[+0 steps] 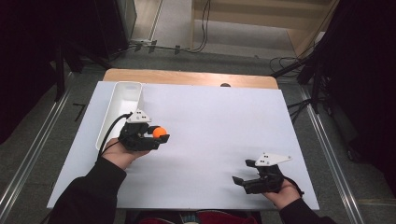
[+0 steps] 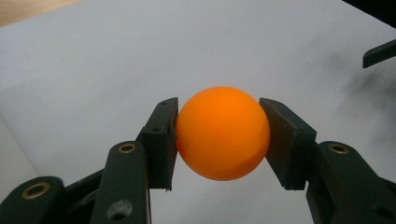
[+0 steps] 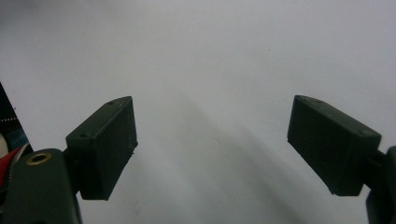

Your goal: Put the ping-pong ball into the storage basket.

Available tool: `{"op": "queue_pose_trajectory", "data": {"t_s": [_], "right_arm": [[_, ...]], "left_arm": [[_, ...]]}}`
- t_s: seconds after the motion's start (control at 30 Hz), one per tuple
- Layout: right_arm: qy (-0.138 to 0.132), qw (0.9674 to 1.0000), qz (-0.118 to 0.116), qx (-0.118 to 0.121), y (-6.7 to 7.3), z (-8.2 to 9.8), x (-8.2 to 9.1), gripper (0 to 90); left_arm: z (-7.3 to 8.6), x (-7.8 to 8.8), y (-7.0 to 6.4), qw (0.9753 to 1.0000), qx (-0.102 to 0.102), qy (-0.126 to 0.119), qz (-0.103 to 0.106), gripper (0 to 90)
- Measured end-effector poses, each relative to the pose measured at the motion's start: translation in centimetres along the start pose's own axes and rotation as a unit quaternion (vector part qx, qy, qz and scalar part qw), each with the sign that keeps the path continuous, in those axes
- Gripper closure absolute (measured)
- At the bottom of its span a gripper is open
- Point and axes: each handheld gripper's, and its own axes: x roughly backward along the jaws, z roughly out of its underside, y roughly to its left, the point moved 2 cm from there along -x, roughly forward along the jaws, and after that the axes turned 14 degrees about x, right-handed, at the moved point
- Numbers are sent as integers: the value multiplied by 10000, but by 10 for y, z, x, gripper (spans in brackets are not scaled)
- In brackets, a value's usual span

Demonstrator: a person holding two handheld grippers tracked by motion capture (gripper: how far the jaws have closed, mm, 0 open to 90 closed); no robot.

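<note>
Orange ball (image 2: 222,133) is sitting clamped between the two black pads of the left gripper (image 1: 160,136), held above the white sheet (image 1: 210,121) at the left side of the table, just right of the long white tray (image 1: 122,100) lying toward the far left edge. Its surface is showing no print, logo or lettering that can be read. Over at the near right, the right gripper (image 3: 212,140) is resting low over the bare sheet, its jaws standing wide apart with nothing between them.
</note>
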Motion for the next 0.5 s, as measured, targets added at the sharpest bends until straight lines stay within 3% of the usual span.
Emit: {"op": "queue_pose_trajectory", "data": {"t_s": [0.13,0.5], "right_arm": [[20,10000,2,-12,0,0,0,145],[-5,10000,1,-7,0,1,1,145]], "left_arm": [[-6,1,5,9999,127,38,-52,497],[-24,-5,11,9995,210,211,-91,496]]}}
